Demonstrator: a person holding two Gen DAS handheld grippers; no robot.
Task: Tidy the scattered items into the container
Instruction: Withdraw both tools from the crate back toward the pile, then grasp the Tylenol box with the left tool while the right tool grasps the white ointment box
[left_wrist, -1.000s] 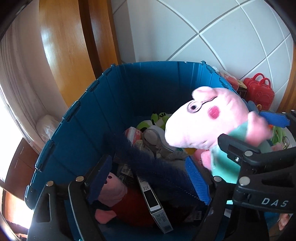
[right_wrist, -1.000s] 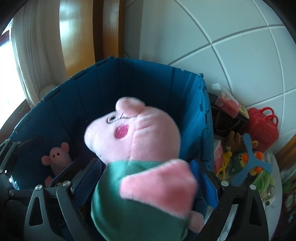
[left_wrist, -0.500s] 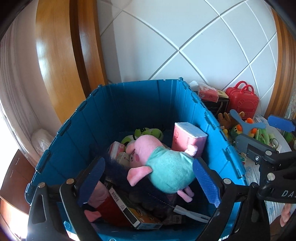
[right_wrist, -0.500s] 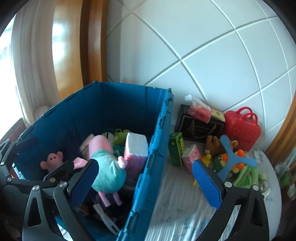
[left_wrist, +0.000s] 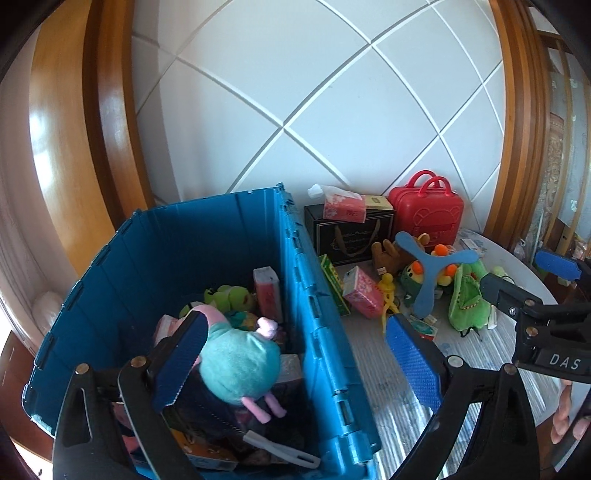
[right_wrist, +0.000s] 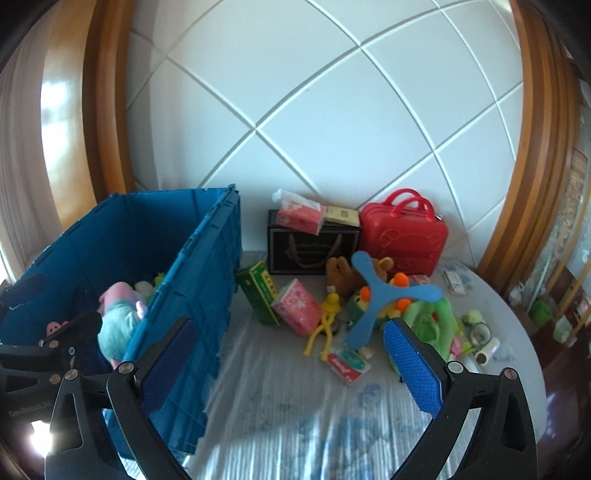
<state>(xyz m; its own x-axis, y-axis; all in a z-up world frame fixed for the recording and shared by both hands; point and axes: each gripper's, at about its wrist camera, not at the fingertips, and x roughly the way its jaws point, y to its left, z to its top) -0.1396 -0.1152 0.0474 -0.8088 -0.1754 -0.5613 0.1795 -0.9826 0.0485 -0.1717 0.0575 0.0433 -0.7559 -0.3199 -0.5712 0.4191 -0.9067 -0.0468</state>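
Note:
The blue bin (left_wrist: 295, 280) stands at the left on a white patterned cloth (right_wrist: 280, 406). A pink pig plush (left_wrist: 240, 362) in a teal top lies inside it on several other toys and boxes. My left gripper (left_wrist: 297, 319) hovers open and empty over the bin's right wall. My right gripper (right_wrist: 290, 326) is open and empty too, above the cloth just right of the bin (right_wrist: 192, 266). Scattered to the right lie a blue boomerang (right_wrist: 384, 299), a pink tissue pack (right_wrist: 295, 310), a green box (right_wrist: 258, 291), a yellow figure (right_wrist: 325, 321) and a green plush (right_wrist: 432, 325).
A red toy suitcase (right_wrist: 402, 236) and a black gift box (right_wrist: 310, 243) with a tissue pack on top stand against the white panelled wall. Wooden frames rise at both sides. Small items lie near the cloth's right edge (right_wrist: 480, 336). A person's fingers (left_wrist: 561, 421) show at the right.
The pig plush left the right gripper and now lies in the bin. Both grippers have drawn back and swung right, bringing the scattered toys into view.

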